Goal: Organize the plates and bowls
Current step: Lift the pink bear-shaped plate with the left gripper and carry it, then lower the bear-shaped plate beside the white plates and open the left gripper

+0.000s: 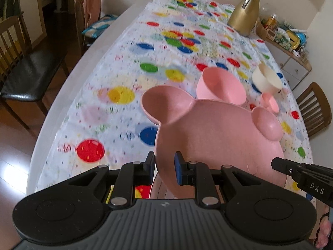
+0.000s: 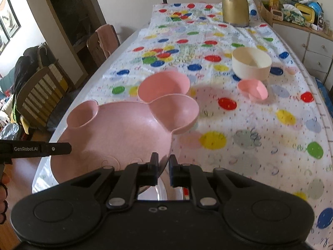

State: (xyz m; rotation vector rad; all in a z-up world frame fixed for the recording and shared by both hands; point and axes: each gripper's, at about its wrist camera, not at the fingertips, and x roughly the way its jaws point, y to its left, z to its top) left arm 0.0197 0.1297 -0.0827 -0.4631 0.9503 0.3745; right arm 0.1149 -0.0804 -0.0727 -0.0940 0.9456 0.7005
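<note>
While both grippers pinch its near rim, the pink plate (image 1: 218,137) hangs tilted above the counter (image 2: 239,125), its two ear-shaped wells pointing away toward the far end. The left gripper (image 1: 164,166) has its fingers closed on the rim at the plate's left side; the right gripper (image 2: 164,167) is clamped on the rim at the right side, just below one ear. Beyond the plate stand a pink bowl (image 2: 164,83), a cream bowl (image 2: 251,62) and a small pink cup (image 2: 252,88), all on the spotted cloth (image 1: 129,66), well apart from a gold jug (image 2: 235,6) at the far end.

The plate looks like a light, stiff moulded piece with a matte speckled surface, so it should not flex or slip much. Its thin rim is the natural place to hold it; two grips on opposite sides keep the broad shape from swinging. It seems unlikely to shatter, though a drop onto the bowls could knock them over.
</note>
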